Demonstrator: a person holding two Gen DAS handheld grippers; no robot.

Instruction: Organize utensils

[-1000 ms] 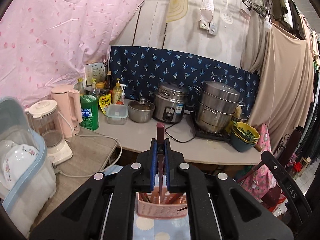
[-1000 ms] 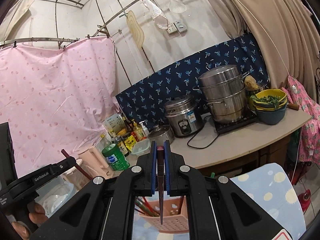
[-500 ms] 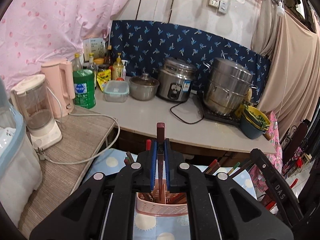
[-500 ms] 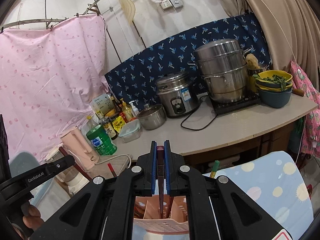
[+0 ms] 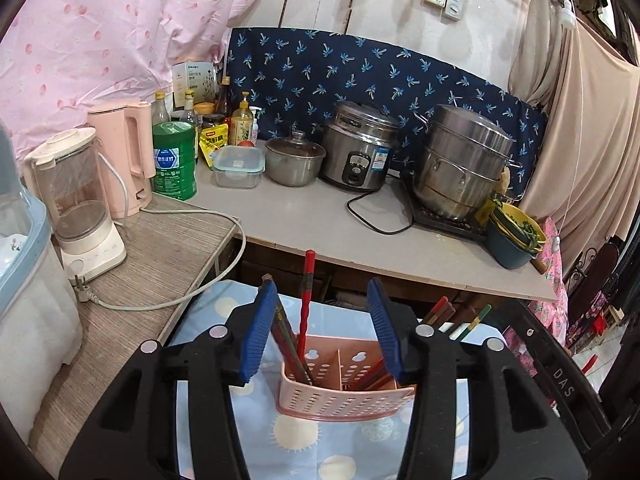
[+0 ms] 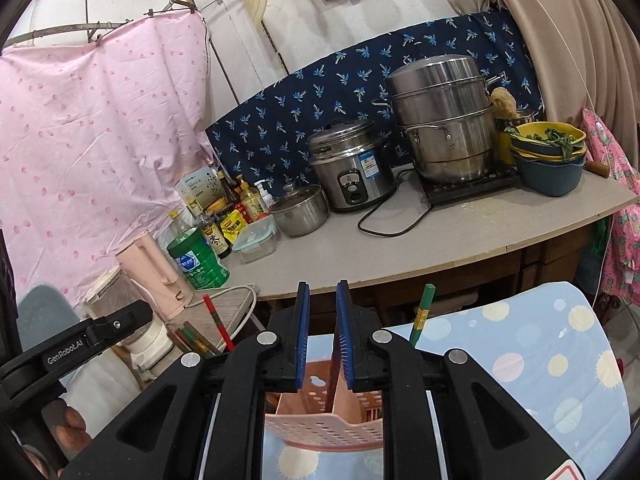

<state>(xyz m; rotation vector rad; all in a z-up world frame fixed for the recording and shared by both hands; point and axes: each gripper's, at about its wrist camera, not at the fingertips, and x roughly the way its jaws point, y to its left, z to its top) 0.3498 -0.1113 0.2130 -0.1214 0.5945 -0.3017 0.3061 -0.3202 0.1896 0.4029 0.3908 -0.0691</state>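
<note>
both my left gripper (image 5: 324, 320) and right gripper (image 6: 322, 328) are opening, nothing pinched; chopsticks drop into the pink perforated plastic holder (image 5: 344, 396) at lower centre; i'd lift straight up.

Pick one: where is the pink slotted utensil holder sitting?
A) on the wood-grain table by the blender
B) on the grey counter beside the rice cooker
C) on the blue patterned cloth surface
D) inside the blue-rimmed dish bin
C: the pink slotted utensil holder stands on the blue patterned cloth, in front of and below the grey counter.
</note>
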